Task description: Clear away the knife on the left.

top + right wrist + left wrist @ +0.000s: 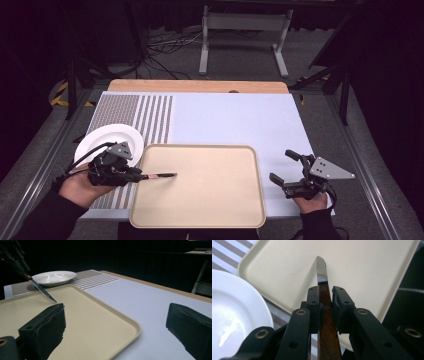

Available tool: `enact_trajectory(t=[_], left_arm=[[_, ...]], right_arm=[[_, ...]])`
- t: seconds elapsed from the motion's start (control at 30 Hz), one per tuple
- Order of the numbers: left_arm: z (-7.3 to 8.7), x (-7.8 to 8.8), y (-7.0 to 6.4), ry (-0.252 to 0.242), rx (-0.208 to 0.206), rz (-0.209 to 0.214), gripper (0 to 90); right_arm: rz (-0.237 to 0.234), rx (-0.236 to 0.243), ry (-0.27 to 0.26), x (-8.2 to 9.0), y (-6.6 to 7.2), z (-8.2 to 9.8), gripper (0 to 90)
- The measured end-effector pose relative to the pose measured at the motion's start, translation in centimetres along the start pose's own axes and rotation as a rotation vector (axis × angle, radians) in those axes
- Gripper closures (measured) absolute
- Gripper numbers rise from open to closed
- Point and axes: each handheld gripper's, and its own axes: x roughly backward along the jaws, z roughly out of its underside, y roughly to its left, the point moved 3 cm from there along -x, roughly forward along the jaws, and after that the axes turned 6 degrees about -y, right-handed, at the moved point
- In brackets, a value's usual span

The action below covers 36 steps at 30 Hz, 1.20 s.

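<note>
The left gripper (136, 175), held in the person's left hand (80, 189) at the near left of the table, pinches a knife (159, 175) by its brown wooden handle, the two black jaws pressed against either side of the handle just behind the blade. In the left gripper view the handle (325, 327) runs up between the jaws and the steel blade (321, 271) juts out past their tips, with the beige tray (367, 270) beneath it. From above, the knife points to the right, its blade reaching in over the left rim of the tray (210, 205). In the right gripper view the blade (42, 291) slants down toward the tray floor; whether the tip touches the floor cannot be told.

Just beyond the left gripper a white plate (102, 137) sits on the striped part of the mat (150, 115), beside the tray's far left corner. The tray lies on the pale blue mat (230, 120), which covers most of the wooden table (200, 86).

On the other side of the tray, the right gripper (287, 170) sits in the person's right hand (312, 202) over the pale mat, well apart from the knife. Its jaws stand spread wide with nothing between them.
</note>
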Motion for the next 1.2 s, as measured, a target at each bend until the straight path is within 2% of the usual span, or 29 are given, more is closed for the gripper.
enact_trajectory(t=[0.17,0.33,0.37,0.4,0.43,0.53,0.77,1.0,1.2], left_arm=[[-0.3,-0.7,-0.6,-0.041,0.046,-0.060,77.4],[-0.6,-1.4,-0.9,-0.090,0.105,-0.083,77.4],[-0.7,-1.7,-1.0,-0.085,0.117,-0.082,77.4],[-0.7,-1.8,-1.0,-0.086,0.119,-0.092,77.3],[-0.7,-2.1,-1.0,-0.097,0.138,-0.105,77.3],[-0.6,-2.6,-1.1,-0.090,0.170,-0.093,77.3],[-0.1,-4.1,-1.6,-0.062,0.170,-0.099,77.3],[0.6,-5.3,-1.9,-0.041,0.201,-0.075,77.2],[1.1,-6.2,-2.3,-0.022,0.206,-0.058,77.1]], right_arm=[[-0.001,0.002,0.000,0.1,0.0,0.0,3.4],[-0.004,-0.001,0.003,0.0,0.0,0.0,3.5],[-0.005,-0.001,0.002,-0.1,0.0,0.0,3.5],[-0.005,-0.001,0.003,0.0,0.0,0.0,3.5],[-0.005,-0.002,0.002,0.0,0.0,0.0,3.5],[-0.005,-0.004,0.002,0.0,0.0,0.1,3.5],[-0.005,-0.010,0.006,0.0,0.0,0.1,3.7],[-0.005,-0.010,0.006,0.0,0.0,0.1,3.8],[-0.006,-0.011,0.008,0.0,0.0,0.1,3.8]])
